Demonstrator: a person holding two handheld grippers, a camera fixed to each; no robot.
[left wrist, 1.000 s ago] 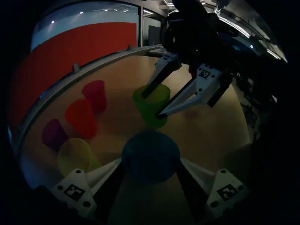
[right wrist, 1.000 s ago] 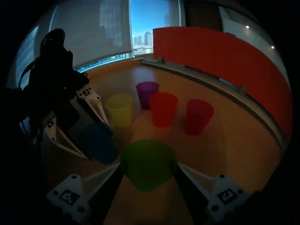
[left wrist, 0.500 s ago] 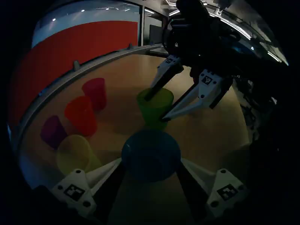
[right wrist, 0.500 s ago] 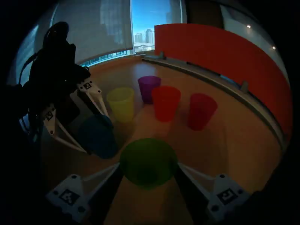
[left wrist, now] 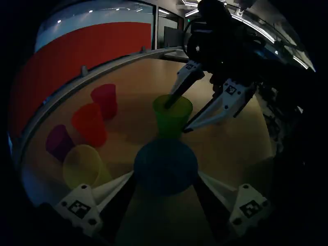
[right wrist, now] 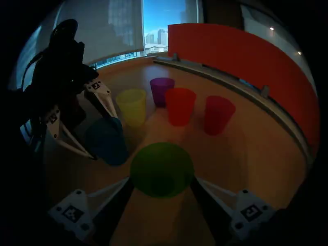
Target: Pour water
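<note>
Two cups are in hand: the left gripper (left wrist: pixel 165 175) pinches the blue cup (left wrist: pixel 165 164) between both fingers, and the right gripper (right wrist: pixel 162 180) pinches the green cup (right wrist: pixel 162 168) likewise, the two held near each other over the wooden table (right wrist: pixel 254 151). Both cups are upright, mouths up, so I judge no pour has begun; the dim light hides whether either holds water. Left to do: bring one rim over the other and tilt; yellow cup (right wrist: pixel 132 105), purple cup (right wrist: pixel 160 90), red cup (right wrist: pixel 179 105) and dark red cup (right wrist: pixel 218 115) stand apart, untouched.
</note>
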